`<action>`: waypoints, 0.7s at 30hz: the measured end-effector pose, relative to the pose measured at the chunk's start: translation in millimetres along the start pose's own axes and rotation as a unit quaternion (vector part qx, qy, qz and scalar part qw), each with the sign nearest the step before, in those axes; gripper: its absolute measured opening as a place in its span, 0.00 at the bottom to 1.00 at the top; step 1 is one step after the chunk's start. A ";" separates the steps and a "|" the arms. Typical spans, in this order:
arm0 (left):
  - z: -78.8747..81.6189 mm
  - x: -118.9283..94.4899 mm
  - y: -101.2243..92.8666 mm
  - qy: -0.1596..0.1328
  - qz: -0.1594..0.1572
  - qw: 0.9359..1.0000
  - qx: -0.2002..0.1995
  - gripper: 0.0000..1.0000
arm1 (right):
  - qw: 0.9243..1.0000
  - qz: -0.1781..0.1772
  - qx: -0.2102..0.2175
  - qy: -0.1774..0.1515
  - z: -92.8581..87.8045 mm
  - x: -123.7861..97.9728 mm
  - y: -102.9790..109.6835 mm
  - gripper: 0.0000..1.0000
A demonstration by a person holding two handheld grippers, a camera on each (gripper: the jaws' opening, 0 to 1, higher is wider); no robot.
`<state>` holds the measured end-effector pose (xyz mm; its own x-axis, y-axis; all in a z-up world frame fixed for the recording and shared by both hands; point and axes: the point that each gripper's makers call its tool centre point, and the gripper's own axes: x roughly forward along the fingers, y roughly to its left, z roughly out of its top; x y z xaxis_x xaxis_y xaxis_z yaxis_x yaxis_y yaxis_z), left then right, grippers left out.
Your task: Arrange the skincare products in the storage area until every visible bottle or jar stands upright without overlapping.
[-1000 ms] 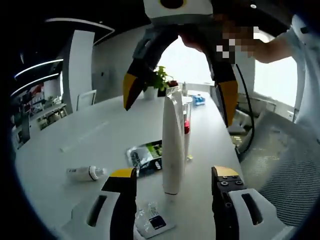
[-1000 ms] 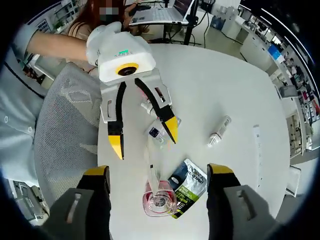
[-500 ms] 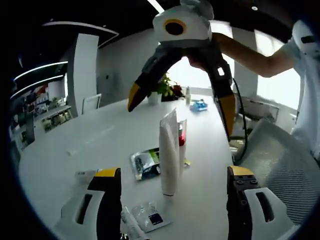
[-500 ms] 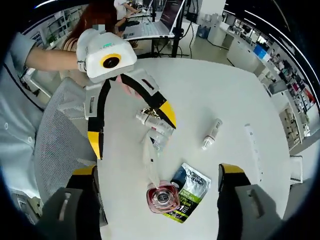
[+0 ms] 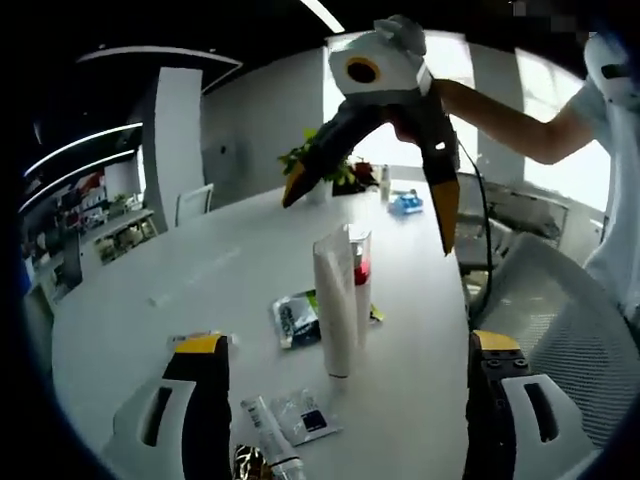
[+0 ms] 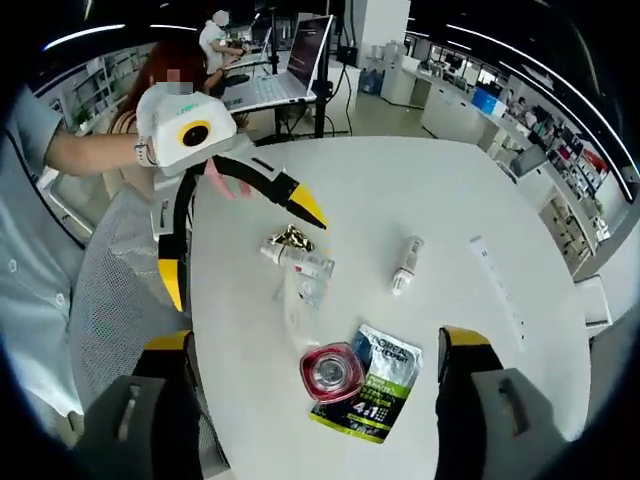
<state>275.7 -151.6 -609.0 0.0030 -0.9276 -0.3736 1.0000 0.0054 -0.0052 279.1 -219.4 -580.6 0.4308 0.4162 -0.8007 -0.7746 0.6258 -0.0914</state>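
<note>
White round table (image 6: 420, 190) in open-plan office; left gripper (image 5: 345, 400), right gripper (image 6: 310, 395) jaws apart

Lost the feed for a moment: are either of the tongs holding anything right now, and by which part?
Nothing is held. The left tongs and the right tongs both stand open above the table, with the white tube standing free beside the red-capped jar.

Tube (image 5: 334, 310) upright beside jar (image 6: 331, 371)
</note>
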 end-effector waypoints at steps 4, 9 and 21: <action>6.4 -6.8 4.0 -0.014 0.018 1.000 -0.017 0.97 | 1.000 -0.006 0.010 -0.005 -8.0 -0.7 2.9 1.00; 12.3 -13.9 7.6 -0.024 0.039 0.999 -0.022 0.97 | 0.999 -0.018 0.033 -0.016 -19.1 0.7 4.3 1.00; 17.4 -27.8 9.1 -0.020 0.074 0.997 -0.031 0.97 | 0.996 -0.064 0.047 -0.037 -27.6 -8.7 10.9 1.00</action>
<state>284.8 -132.2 -582.6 0.1512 -0.9292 -0.3373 0.9864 0.1642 -0.0102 254.1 -234.5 -590.9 0.5591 0.3749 -0.7395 -0.6659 0.7345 -0.1311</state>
